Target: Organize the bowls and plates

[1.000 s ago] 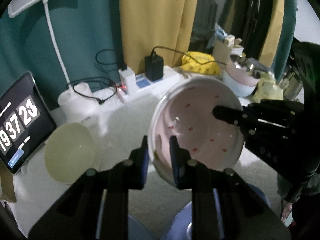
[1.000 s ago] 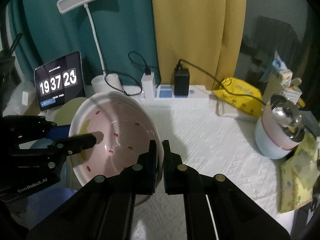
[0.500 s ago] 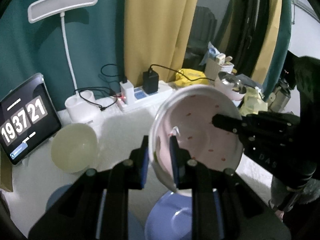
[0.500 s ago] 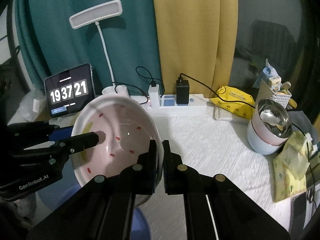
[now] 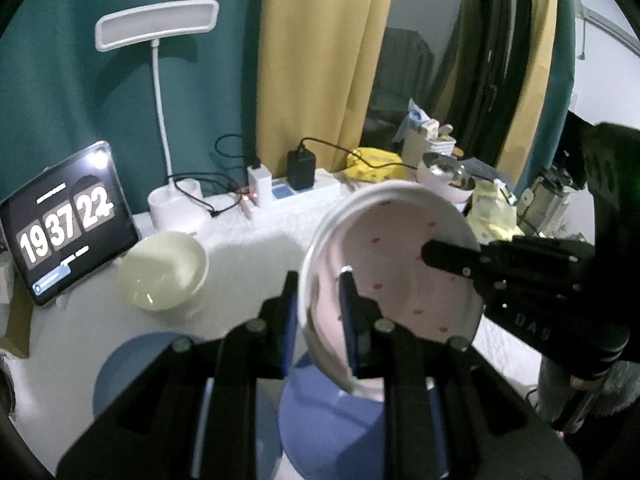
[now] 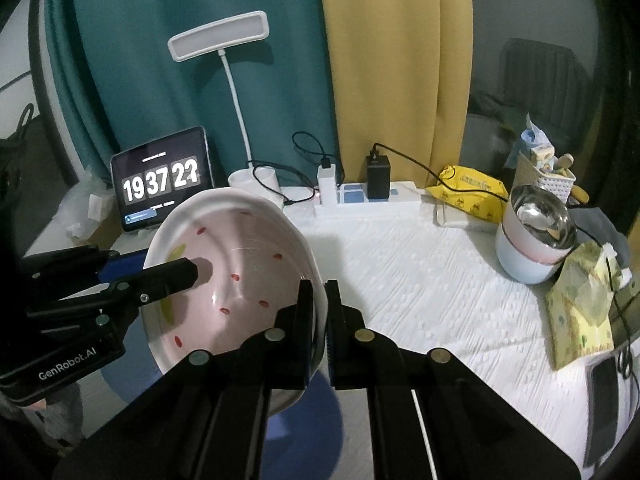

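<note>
A pink bowl with red specks (image 5: pixel 396 264) (image 6: pixel 240 272) is held in the air by both grippers. My left gripper (image 5: pixel 318 280) is shut on its left rim; it shows in the right wrist view (image 6: pixel 176 276). My right gripper (image 6: pixel 319 292) is shut on its right rim; it shows in the left wrist view (image 5: pixel 444 258). A blue plate (image 5: pixel 340 420) (image 6: pixel 304 412) lies right under the bowl. A second blue plate (image 5: pixel 132 364) lies left of it. A pale yellow-green bowl (image 5: pixel 164 268) stands on the white table (image 6: pixel 420 280).
A tablet clock (image 6: pixel 162 182), a white desk lamp (image 6: pixel 224 40) and a power strip with chargers (image 6: pixel 368 196) line the back. A steel-lined pink and white pot (image 6: pixel 536 232), yellow packets (image 6: pixel 580 308) and a basket (image 6: pixel 544 176) crowd the right side.
Both grippers have lifted the pink bowl higher above the table. The two blue plates and the whole yellow-green bowl have come into view below.
</note>
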`<state>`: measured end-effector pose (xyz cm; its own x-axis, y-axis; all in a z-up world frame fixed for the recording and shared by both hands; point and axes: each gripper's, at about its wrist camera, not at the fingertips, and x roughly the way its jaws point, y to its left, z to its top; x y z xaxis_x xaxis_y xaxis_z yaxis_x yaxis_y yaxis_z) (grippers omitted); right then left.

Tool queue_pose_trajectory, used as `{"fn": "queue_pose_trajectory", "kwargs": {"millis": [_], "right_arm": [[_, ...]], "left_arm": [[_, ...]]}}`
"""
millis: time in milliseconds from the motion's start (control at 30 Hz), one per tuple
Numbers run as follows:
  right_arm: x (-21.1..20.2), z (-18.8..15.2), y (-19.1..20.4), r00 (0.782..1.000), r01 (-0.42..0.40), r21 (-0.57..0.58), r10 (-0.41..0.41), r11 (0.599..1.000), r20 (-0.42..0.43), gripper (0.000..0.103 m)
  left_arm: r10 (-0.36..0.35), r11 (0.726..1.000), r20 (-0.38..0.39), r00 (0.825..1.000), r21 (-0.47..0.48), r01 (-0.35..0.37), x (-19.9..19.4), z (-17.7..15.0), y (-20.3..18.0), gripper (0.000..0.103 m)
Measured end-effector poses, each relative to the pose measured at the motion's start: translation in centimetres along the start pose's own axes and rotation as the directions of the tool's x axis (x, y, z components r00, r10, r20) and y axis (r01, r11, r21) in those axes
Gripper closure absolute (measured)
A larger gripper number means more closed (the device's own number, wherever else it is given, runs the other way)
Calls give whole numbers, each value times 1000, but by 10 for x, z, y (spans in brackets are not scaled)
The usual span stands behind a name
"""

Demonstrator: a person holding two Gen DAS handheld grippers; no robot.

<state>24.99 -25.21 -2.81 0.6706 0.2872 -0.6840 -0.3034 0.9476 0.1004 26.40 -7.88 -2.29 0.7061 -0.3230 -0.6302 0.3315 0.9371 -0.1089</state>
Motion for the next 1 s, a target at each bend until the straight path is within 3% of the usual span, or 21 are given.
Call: {"fn": "queue_pose_trajectory", "kwargs": {"millis": [567, 1000], "right_arm": [[-22, -37, 13, 1000, -13, 11, 13, 1000, -14, 97], [-10, -66, 11, 997, -37, 44, 40, 998, -72, 97]], "left_arm": [[6, 1000, -1, 1000, -21, -6, -26, -37, -14, 83], [20, 999, -53, 998, -33, -22, -17, -67, -18, 83]]}}
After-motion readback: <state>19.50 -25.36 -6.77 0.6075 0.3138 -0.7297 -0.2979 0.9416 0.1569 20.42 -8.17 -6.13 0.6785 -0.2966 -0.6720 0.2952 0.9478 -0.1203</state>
